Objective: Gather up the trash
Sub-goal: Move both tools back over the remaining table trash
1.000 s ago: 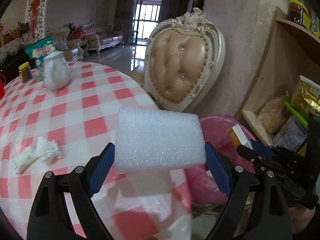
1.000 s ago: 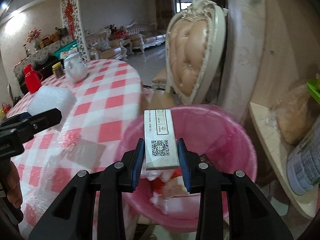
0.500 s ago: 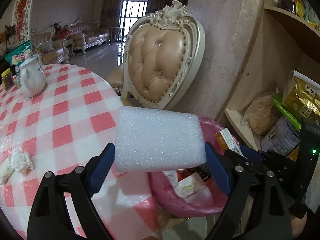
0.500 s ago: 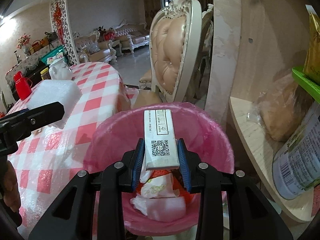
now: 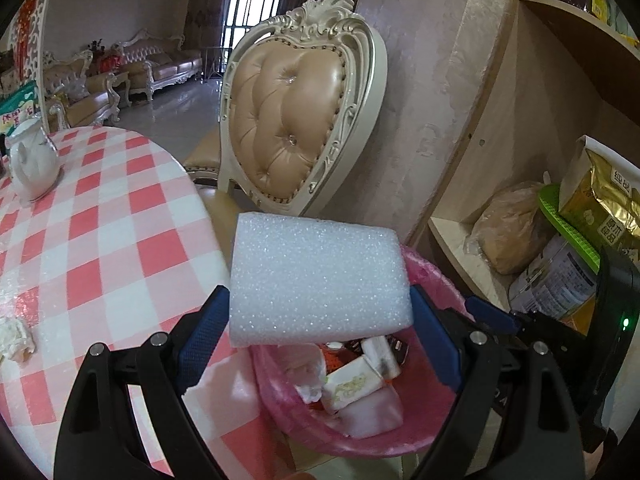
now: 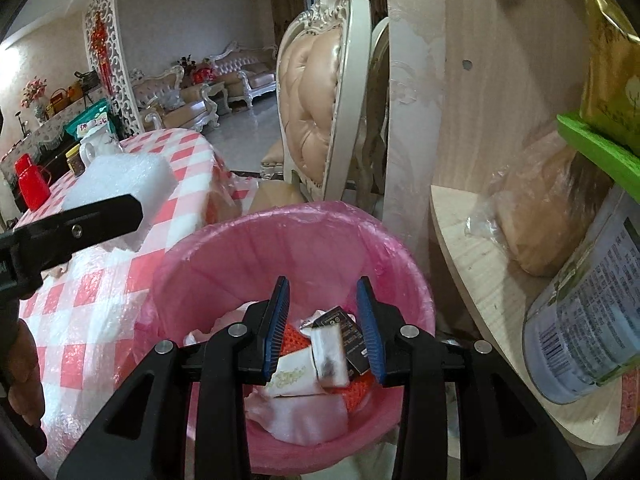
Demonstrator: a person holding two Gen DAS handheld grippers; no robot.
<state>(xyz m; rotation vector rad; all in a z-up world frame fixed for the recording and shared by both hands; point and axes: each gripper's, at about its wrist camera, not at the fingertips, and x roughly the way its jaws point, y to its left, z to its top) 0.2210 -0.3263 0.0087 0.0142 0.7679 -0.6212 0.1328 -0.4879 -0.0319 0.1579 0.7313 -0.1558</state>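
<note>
White foam block [image 5: 318, 278] sits clamped in the left gripper [image 5: 316, 334]; the right gripper [image 6: 324, 326], jaws just opening, stands empty above the small box [image 6: 330, 354] in the pink-lined bin [image 6: 224, 256], lower centre.

White foam [image 5: 320, 280], pink bin [image 6: 304, 240], red-white check cloth [image 5: 108, 232].

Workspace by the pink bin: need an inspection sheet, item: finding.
Surface: table with a red and white check cloth, beside the bin.
Job's things: white foam block held over the near rim of the pink bin; bin holds a small box and wrappers.
Clutter: crumpled tissue on the table; white teapot further back.
Grippers: left gripper shut on the foam block; right gripper over the bin, its jaws have just been opening, nothing between the pads.
Cables: nothing seen.
Surroundings: padded chair behind the bin; wooden shelf to the right with a tin and bags.
</note>
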